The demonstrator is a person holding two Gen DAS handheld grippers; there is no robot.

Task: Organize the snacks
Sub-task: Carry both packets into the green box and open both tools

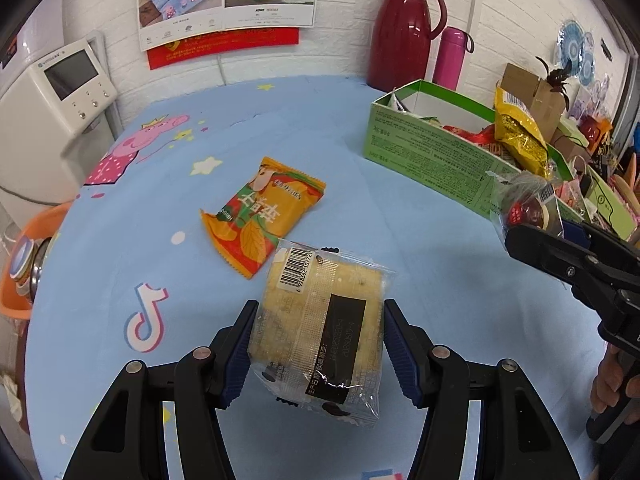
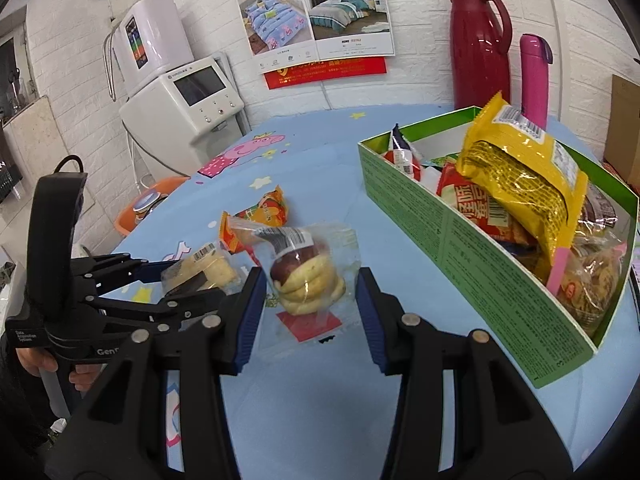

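Observation:
My left gripper (image 1: 320,314) is shut on a clear packet of pale crackers (image 1: 320,320) with a barcode sticker, held just above the blue tablecloth (image 1: 160,240). Beyond it an orange snack packet (image 1: 264,216) lies flat on the cloth. My right gripper (image 2: 310,280) is shut on a clear bag holding a red-brown and yellow pastry (image 2: 308,276), lifted left of the green box (image 2: 460,248). The box holds several snacks, with a yellow bag (image 2: 520,176) on top. The right wrist view also shows the left gripper (image 2: 188,280) with its cracker packet (image 2: 208,268).
A dark red jug (image 1: 400,32) and a pink bottle (image 1: 452,56) stand by the wall behind the box. A white appliance (image 1: 52,104) and an orange basin (image 1: 24,264) sit past the table's left edge. Cardboard boxes (image 1: 528,92) and clutter fill the far right.

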